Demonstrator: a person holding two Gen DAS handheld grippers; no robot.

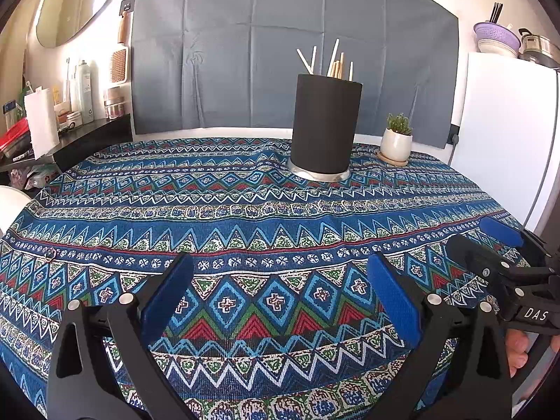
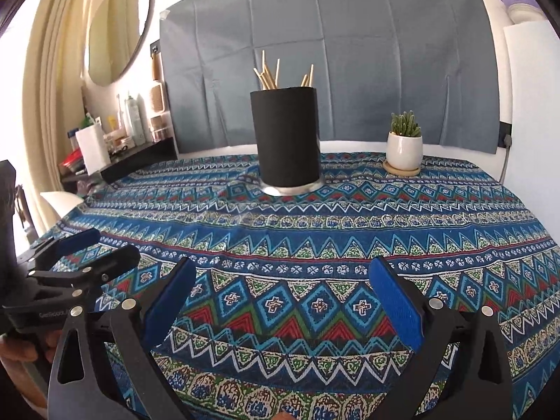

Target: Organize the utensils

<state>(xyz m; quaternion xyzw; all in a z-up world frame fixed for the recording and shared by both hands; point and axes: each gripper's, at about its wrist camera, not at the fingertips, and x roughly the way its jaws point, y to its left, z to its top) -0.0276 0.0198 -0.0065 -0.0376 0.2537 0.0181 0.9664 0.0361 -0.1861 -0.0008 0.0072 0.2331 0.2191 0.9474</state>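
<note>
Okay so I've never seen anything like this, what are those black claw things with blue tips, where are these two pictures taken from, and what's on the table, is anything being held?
Those claws are two hand-held grippers, one in each of a person's hands, each with a wide-angle camera looking along its two blue-padded fingers. One picture comes from the left gripper, the other from the right gripper. Each camera also catches the other gripper at its edge.

Both are open and hold nothing.

Under them is a table with a patterned blue cloth. On it stands a black holder on a silver base, with chopsticks sticking out of the top. Beside it, apart from it, sits a small potted plant on a coaster.

No loose utensils show on the cloth.
</note>
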